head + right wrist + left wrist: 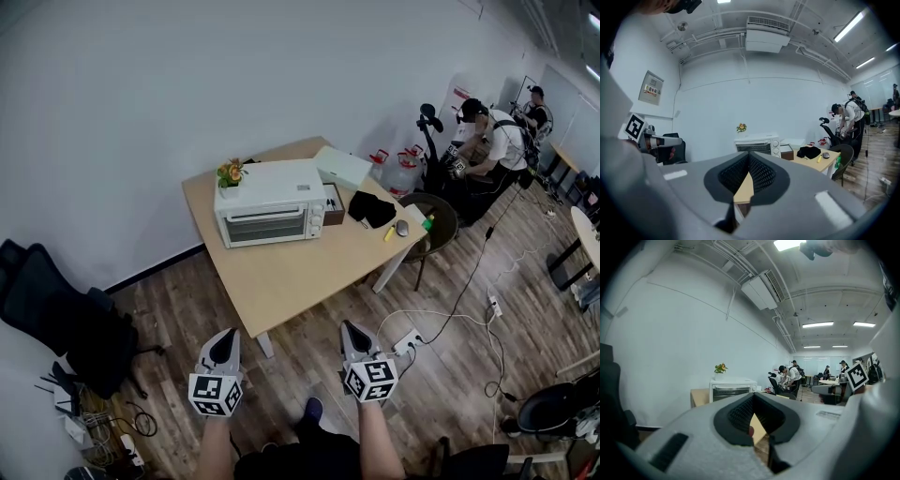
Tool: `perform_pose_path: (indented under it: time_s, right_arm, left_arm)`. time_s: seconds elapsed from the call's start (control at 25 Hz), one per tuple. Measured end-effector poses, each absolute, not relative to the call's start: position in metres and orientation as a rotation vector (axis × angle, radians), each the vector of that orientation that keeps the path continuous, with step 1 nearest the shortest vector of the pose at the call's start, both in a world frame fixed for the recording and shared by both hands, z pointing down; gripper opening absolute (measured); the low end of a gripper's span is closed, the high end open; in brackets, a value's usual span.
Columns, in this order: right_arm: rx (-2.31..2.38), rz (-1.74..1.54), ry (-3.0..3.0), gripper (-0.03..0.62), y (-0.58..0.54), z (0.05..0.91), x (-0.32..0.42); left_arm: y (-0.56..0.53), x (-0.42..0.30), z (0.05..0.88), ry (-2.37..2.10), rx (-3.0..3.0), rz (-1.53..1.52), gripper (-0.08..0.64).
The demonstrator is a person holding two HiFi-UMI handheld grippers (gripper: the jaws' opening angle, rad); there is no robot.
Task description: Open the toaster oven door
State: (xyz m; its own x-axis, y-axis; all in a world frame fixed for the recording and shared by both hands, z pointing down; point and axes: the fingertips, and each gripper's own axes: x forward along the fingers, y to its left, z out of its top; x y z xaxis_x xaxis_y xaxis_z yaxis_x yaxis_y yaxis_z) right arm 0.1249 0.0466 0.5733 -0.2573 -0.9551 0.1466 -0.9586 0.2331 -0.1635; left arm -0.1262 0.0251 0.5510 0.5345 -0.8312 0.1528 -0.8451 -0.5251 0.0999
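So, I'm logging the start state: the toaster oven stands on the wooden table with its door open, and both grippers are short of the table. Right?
Not quite: the toaster oven has its door shut, flat against the front, as the head view shows. It does stand on the wooden table, with the left gripper and right gripper both short of it.

Left tool, right tool: closed, empty.

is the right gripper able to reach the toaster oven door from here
Probably not yet: the right gripper hangs over the floor, short of the table, with the toaster oven farther back on it. Nothing blocks the closed door; step closer.
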Motion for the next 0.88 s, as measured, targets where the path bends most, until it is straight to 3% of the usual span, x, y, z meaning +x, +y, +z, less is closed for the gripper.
perform_pose_path:
  time_s: [0.88]
  right_arm:
    - [1.773,0.362,-2.565,0.012,-0.069,0.566,0.184]
  left_arm:
    - [-0.056,-0.083,0.528,-1.641,2.523,0.084,-0.002]
